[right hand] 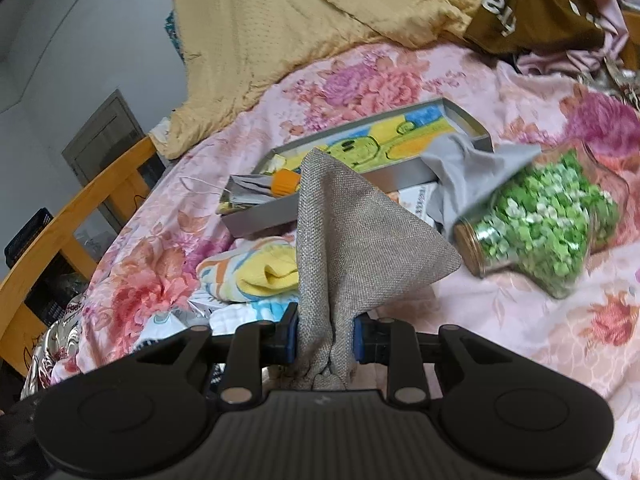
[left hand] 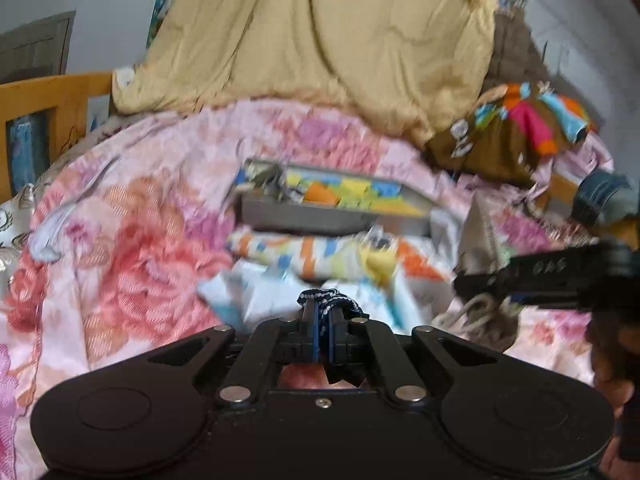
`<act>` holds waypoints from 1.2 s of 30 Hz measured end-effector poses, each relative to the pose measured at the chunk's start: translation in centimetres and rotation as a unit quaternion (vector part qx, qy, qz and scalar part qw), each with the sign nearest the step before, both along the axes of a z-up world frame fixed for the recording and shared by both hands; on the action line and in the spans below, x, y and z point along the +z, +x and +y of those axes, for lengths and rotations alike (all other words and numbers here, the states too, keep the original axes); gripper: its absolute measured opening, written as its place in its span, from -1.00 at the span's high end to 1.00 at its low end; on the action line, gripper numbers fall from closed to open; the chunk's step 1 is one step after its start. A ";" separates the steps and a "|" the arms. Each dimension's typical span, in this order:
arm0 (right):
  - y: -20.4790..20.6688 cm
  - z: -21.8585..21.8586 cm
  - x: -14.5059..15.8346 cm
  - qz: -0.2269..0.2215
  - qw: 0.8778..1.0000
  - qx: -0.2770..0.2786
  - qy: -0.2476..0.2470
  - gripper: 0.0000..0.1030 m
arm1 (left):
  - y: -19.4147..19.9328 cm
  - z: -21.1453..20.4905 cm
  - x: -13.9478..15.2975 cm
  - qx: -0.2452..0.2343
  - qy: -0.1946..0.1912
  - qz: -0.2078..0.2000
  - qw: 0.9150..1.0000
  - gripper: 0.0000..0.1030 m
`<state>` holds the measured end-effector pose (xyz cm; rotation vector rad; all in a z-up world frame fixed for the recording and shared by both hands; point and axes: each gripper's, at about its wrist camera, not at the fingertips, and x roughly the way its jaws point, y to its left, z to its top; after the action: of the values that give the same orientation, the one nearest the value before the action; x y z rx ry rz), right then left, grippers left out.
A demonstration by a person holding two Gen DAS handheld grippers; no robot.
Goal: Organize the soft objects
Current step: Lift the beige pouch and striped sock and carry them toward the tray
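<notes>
My left gripper is shut on a dark blue and white knitted cloth that sticks out above its tips. My right gripper is shut on a grey woven cloth that stands up in a peak between its fingers. It also shows as a dark bar at the right of the left wrist view. Ahead lies a shallow grey box with a colourful cartoon lining. In front of it lie a yellow and patterned sock pile and a light grey cloth.
Everything lies on a pink floral bedspread. A tan quilt is heaped at the back. A jar of green bits lies on its side at the right. A brown printed pillow sits far right. A wooden bed rail runs along the left.
</notes>
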<state>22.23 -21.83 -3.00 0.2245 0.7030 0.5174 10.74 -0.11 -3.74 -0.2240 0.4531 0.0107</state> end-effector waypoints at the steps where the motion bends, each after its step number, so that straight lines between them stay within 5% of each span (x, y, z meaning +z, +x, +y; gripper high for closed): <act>1: -0.2 0.1 0.1 -0.007 1.000 0.002 -0.002 0.46 | -0.2 0.0 0.1 -0.001 -0.003 -0.008 1.000 0.94; 9: -1.4 0.9 1.1 -0.064 0.998 0.022 -0.008 0.46 | -0.2 0.0 1.4 -0.019 -0.019 -0.058 0.998 0.93; 20: -0.3 0.5 1.9 -0.104 0.994 0.010 0.016 0.45 | 2.8 0.4 3.4 -0.020 -0.038 -0.078 0.996 0.93; 36: 8.4 1.2 4.0 -0.155 0.986 -0.005 0.055 0.45 | 13.7 1.7 6.6 -0.007 -0.046 -0.104 0.994 0.93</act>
<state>30.62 -20.65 1.01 0.2452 0.3710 0.5667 24.39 1.57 2.84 -0.3090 0.2486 -0.0470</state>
